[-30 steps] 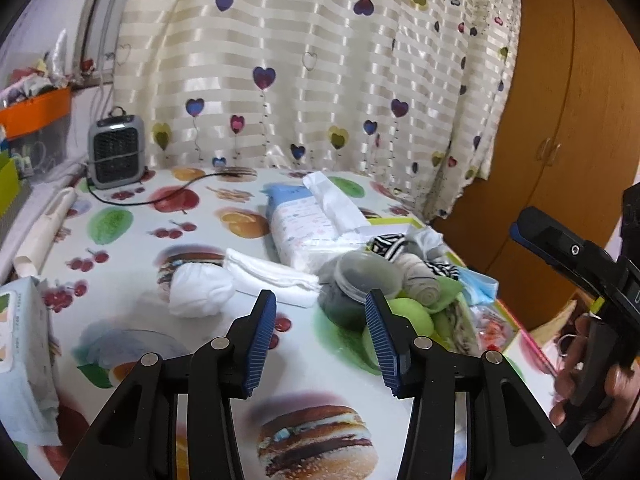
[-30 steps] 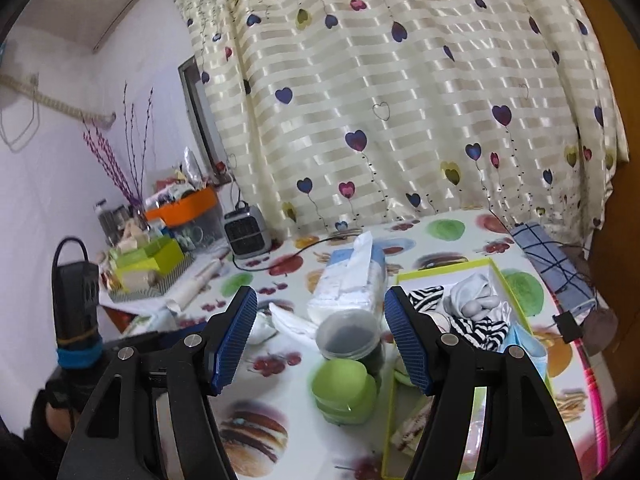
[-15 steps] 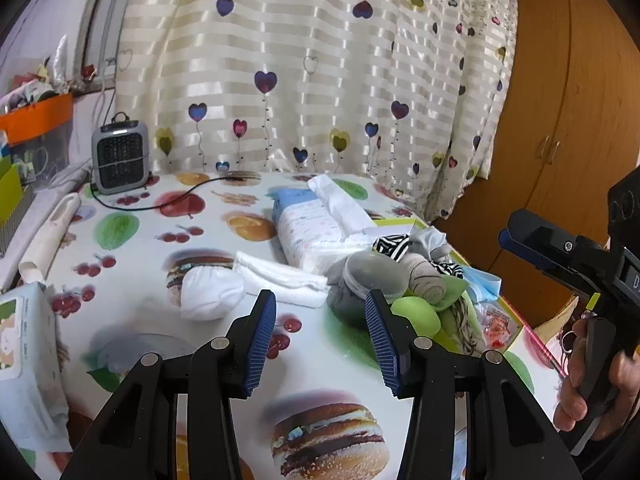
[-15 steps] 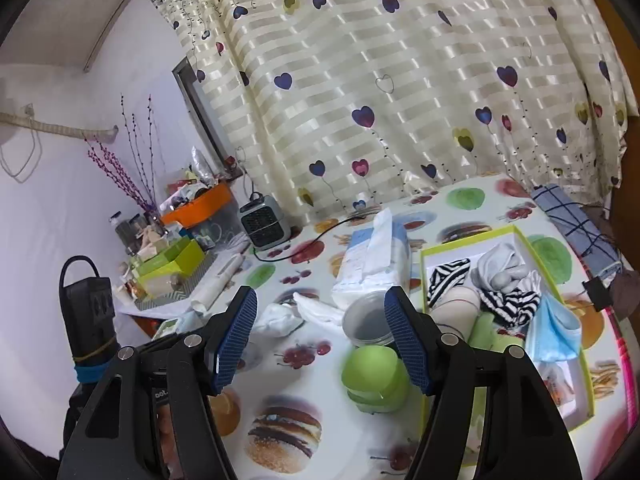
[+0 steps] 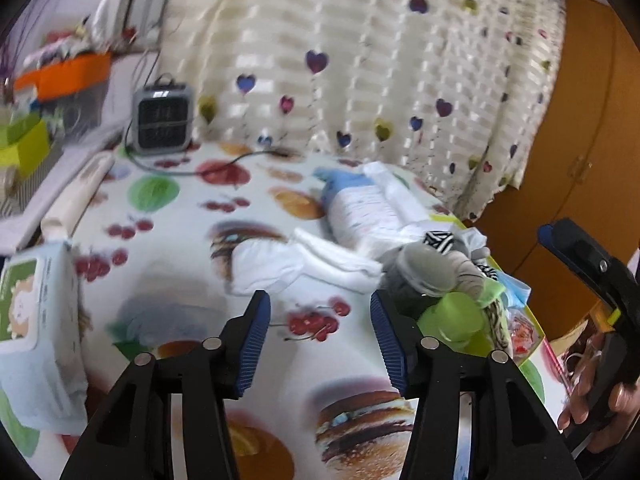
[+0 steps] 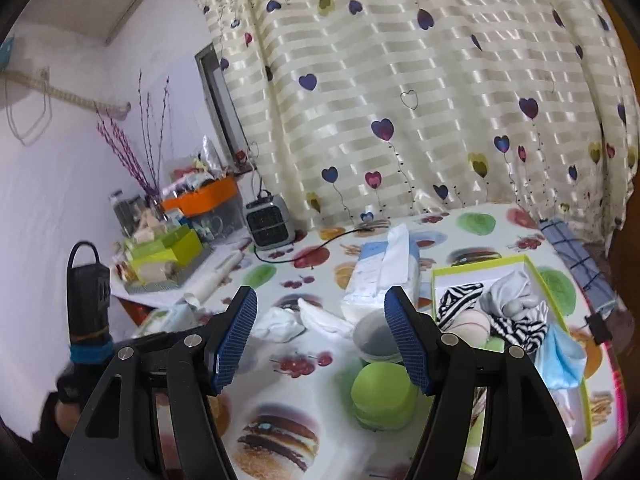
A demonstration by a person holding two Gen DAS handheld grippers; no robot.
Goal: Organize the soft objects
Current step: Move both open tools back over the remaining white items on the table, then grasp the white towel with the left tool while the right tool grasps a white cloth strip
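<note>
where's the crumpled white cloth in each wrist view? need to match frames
Left wrist: crumpled white cloth sits centre, just beyond the open fingertips.
Right wrist: crumpled white cloth lies left of centre, near the left finger's tip.
Shared landmark: small grey heater by the curtain.

Bare tablecloth [image 5: 312, 360] before white cloths [image 5: 276, 266]

We see a cream striped curtain [image 6: 420, 92] dotted with hearts hanging behind a table [image 6: 304, 392] whose cloth is printed with fruit and burgers. A small grey heater [image 6: 269, 222] stands at the far edge, its black cord [image 6: 316, 246] trailing across the cloth. An orange bin [image 6: 206, 199] sits to its left, purple twigs [image 6: 140, 148] behind it. A wooden wardrobe [image 5: 576, 152] stands at the right.
</note>
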